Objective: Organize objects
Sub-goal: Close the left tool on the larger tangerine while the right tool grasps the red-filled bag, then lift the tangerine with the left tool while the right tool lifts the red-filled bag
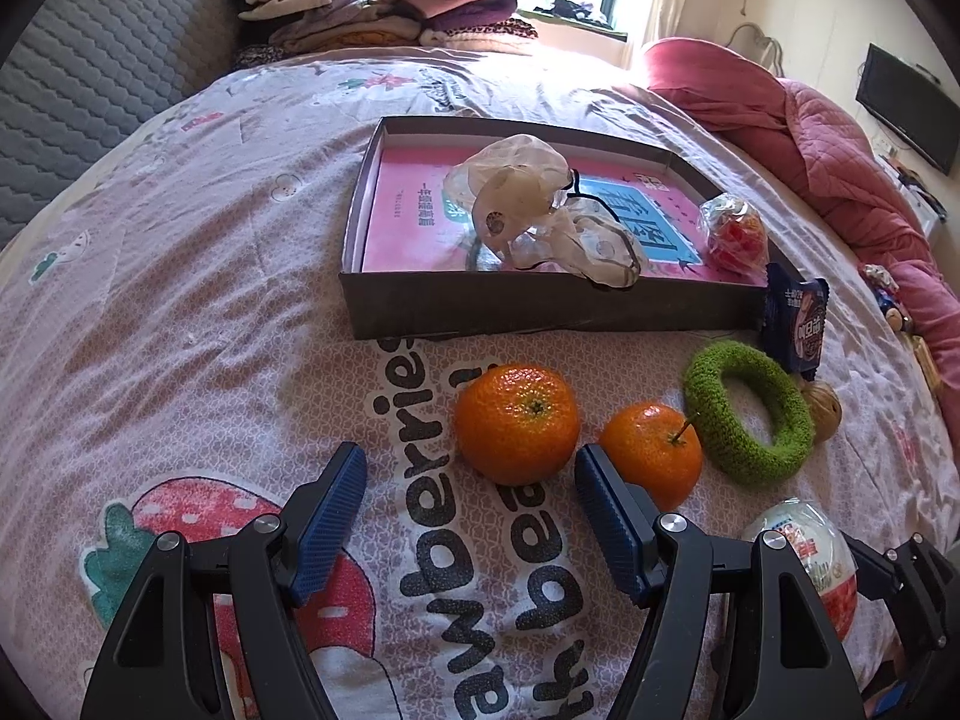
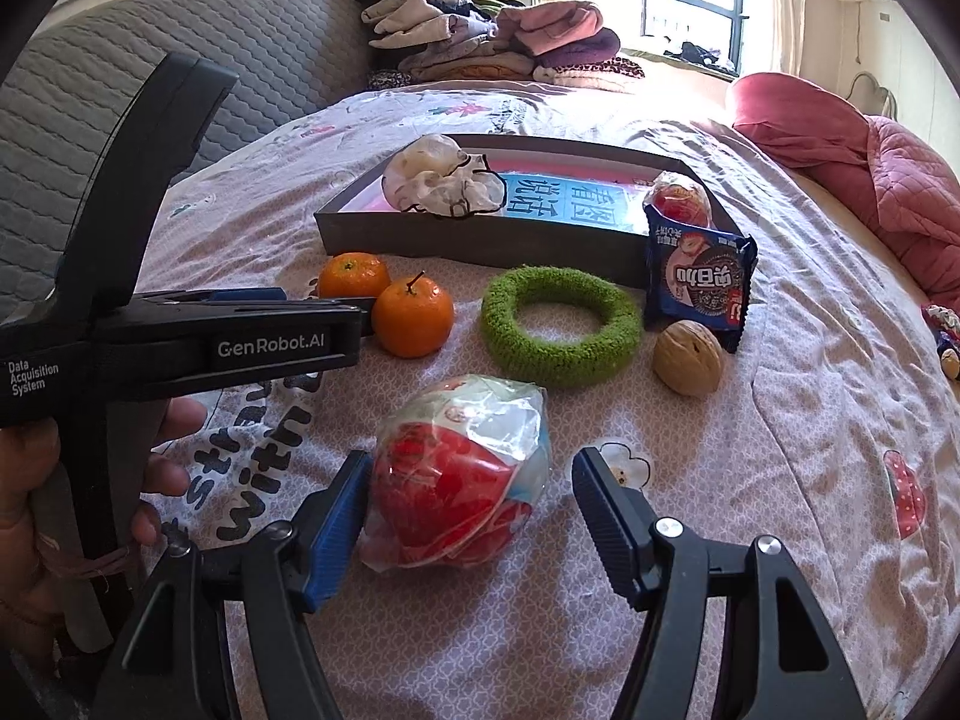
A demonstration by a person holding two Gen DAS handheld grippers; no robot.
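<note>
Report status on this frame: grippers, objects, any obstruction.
Left gripper open, empty, short of the two oranges. Right gripper open around wrapped red egg, not clamped. Box ahead; green ring lies between.

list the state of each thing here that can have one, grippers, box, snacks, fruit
left gripper: open, empty
right gripper: open, straddling the wrapped red toy egg, not shut on it
box: open, no lid on
cookie packet: sealed, leaning on the box
two oranges: whole, unpeeled
walnut: uncracked
green ring: lying flat
</note>
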